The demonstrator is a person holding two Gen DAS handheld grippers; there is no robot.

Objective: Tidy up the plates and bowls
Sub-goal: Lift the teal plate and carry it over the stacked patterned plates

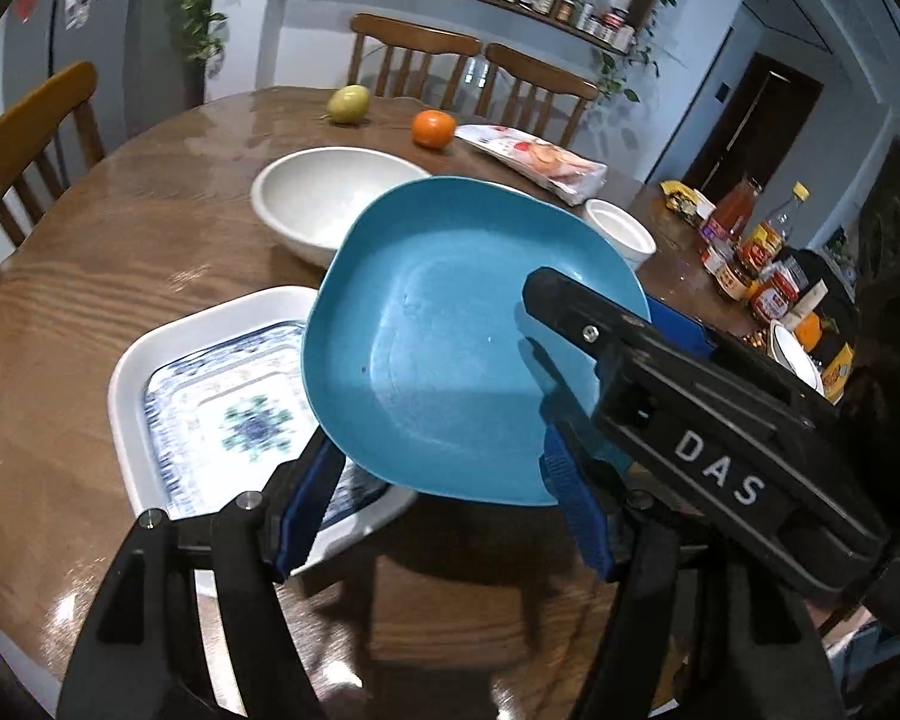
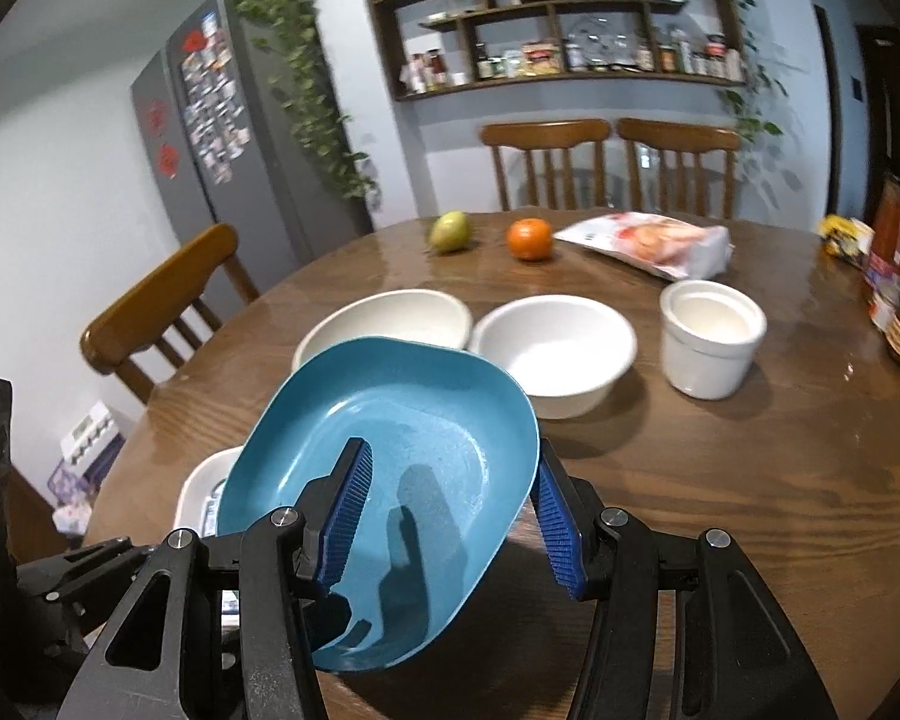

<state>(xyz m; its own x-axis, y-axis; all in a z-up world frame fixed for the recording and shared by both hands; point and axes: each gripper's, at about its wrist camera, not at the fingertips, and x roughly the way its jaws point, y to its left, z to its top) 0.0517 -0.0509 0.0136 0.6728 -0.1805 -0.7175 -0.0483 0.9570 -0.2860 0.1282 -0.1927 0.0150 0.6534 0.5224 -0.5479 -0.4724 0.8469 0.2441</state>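
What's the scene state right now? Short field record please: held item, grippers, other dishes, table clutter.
held item: blue plate, tilted, lifted above the table
right gripper: clamped on the blue plate's edge
left gripper: not gripping; plate rim between its fingers, contact unclear
below plate: white square dish with patterned plate inside
other dishes: two white bowls, white cup
clutter: pear, orange, snack packet
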